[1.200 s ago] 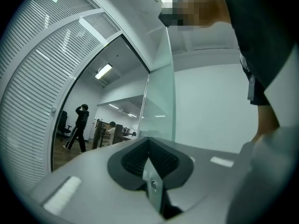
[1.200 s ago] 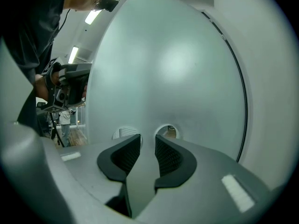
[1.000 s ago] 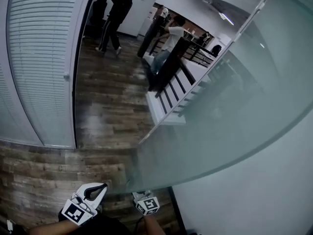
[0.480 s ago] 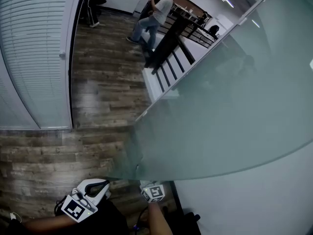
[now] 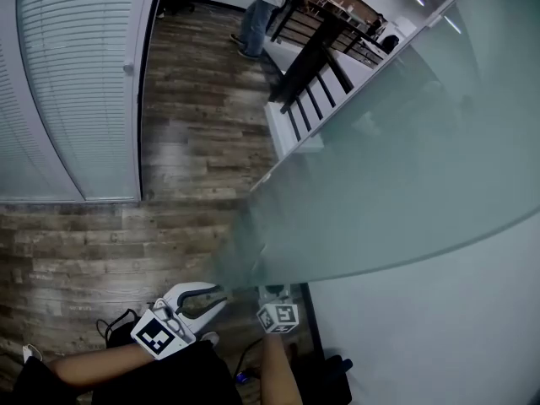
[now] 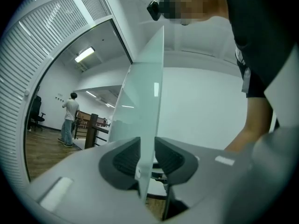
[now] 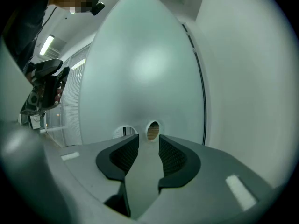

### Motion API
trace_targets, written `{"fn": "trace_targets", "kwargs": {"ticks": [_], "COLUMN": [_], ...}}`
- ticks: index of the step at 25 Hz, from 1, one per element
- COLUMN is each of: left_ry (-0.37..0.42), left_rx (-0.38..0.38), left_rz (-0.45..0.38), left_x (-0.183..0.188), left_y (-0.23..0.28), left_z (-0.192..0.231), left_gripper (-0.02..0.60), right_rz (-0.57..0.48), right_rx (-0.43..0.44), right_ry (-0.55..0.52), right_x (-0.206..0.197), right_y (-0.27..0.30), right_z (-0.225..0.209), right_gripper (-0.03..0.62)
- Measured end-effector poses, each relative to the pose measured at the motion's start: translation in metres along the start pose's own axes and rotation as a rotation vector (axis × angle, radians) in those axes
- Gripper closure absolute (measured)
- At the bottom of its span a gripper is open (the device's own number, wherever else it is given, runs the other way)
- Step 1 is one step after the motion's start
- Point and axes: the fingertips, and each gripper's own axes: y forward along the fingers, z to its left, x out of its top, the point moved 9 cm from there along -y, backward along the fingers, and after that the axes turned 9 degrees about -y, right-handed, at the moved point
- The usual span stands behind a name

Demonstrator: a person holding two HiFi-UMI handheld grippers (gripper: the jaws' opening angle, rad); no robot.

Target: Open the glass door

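Observation:
The frosted glass door (image 5: 405, 159) stands ajar and fills the right of the head view. Its free edge (image 6: 150, 101) runs between the jaws of my left gripper (image 5: 221, 297), seen close up in the left gripper view (image 6: 147, 158). Those jaws are opening, and a gap shows between each pad and the glass. Just to the right, my right gripper (image 5: 272, 293) points at the door's face (image 7: 145, 69), where two round holes (image 7: 153, 129) show. Its jaws (image 7: 148, 155) are opening too, with nothing held between them.
A white louvred partition (image 5: 76, 83) stands at the left, with wood floor (image 5: 194, 142) between it and the door. A black-and-white railing (image 5: 312, 74) and a standing person (image 5: 266, 7) are far ahead. A white wall (image 5: 439, 327) is at the right.
Both grippers have moved right and closer to the door's lower edge. The left jaws, shut before, now stand apart. The far person has drifted toward the picture's top.

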Motion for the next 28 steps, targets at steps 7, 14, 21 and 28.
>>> {"fn": "trace_targets", "kwargs": {"ticks": [7, 14, 21, 28], "left_ry": [0.103, 0.152, 0.146, 0.139], "left_rx": [-0.006, 0.085, 0.16, 0.188], "left_rz": [0.008, 0.01, -0.018, -0.018], "left_x": [-0.011, -0.017, -0.011, -0.025], "left_y": [0.065, 0.105, 0.109, 0.117], "left_z": [-0.024, -0.032, -0.032, -0.047], "left_gripper": [0.43, 0.442, 0.511, 0.514], "right_rz": [-0.03, -0.034, -0.034, -0.083], "right_rx": [-0.079, -0.039, -0.034, 0.007], "right_ry": [0.057, 0.022, 0.052, 0.023], "right_x": [0.003, -0.002, -0.008, -0.003], "right_y": [-0.051, -0.084, -0.095, -0.098], "right_z": [-0.004, 0.008, -0.001, 0.02], "right_gripper": [0.471, 0.471, 0.473, 0.473]}}
